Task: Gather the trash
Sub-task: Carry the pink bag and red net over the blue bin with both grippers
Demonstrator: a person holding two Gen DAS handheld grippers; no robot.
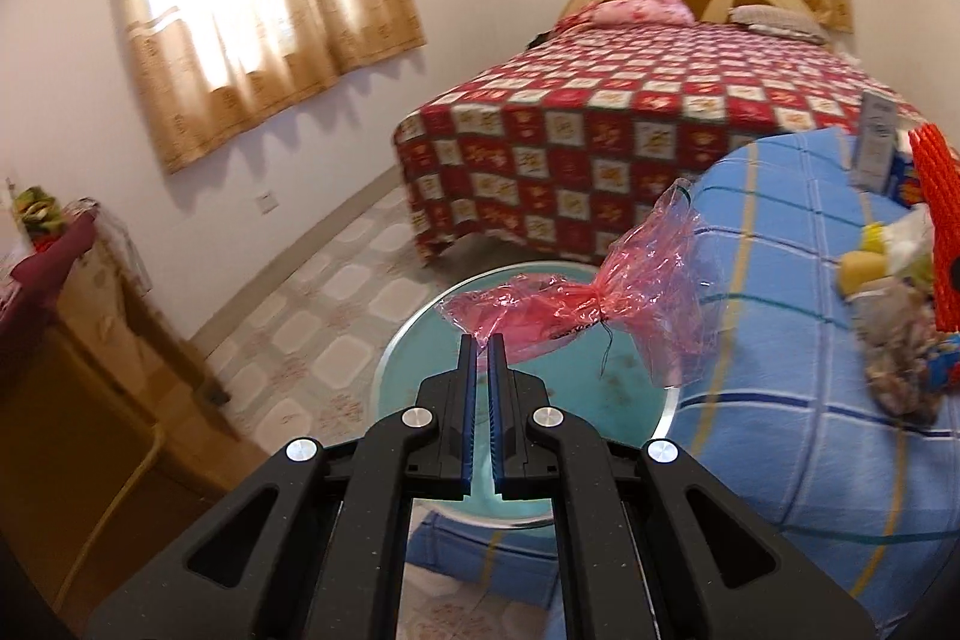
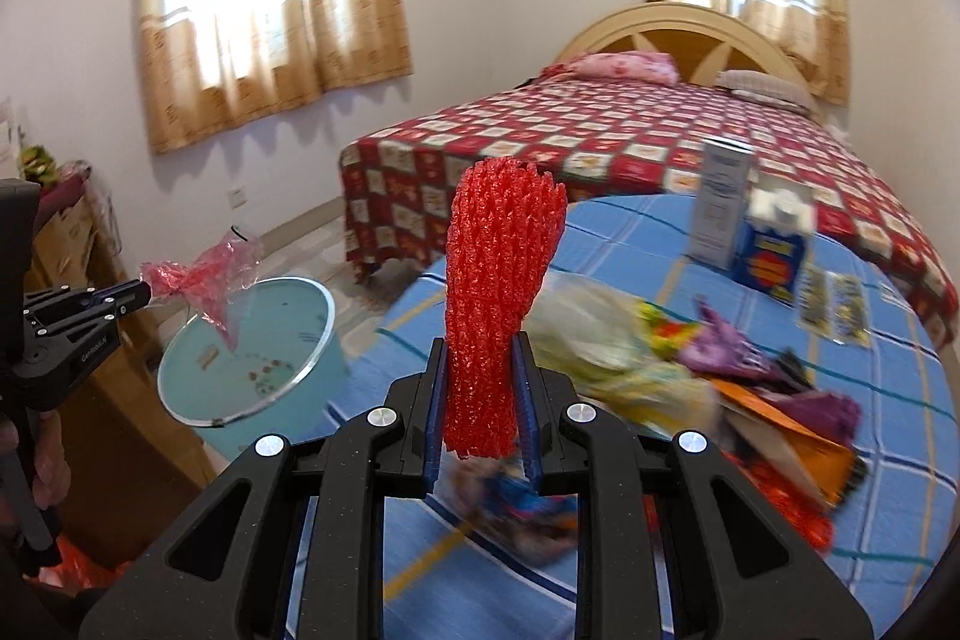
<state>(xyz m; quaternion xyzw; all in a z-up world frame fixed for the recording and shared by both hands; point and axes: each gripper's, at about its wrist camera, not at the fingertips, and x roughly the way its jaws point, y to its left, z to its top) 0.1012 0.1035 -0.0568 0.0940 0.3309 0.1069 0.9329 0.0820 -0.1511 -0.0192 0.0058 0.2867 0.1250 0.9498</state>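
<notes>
My left tool [image 1: 483, 340] is pinched together on a corner of a pink bag [image 1: 576, 304], and my right tool [image 2: 480, 352] is clamped on the lower end of a red foam net [image 2: 501, 292], which stands upright out of the jaws.

The bag hangs from my left tool over the open mouth of the pale blue bin [image 2: 246, 352], trailing toward 2 o'clock in the left view. It looks feather-light, limp and slick, so a pinch on a gathered fold or the knotted waist should hold better than a single thin edge, which could slide free.

The net looks light, springy and easily squashed; gripping it near one end, as now, leaves the rest free to flop, so mid-body would steady it more.

In the right view the bin sits at 9 o'clock from the net, below the edge of the surface with its blue checked cloth [image 2: 630, 244]. More trash [image 2: 690, 376], wrappers and crumpled bags, lies on the cloth at 3 o'clock, with two cartons [image 2: 744, 226] at 1 o'clock. A bed [image 2: 600, 136] stands beyond.
</notes>
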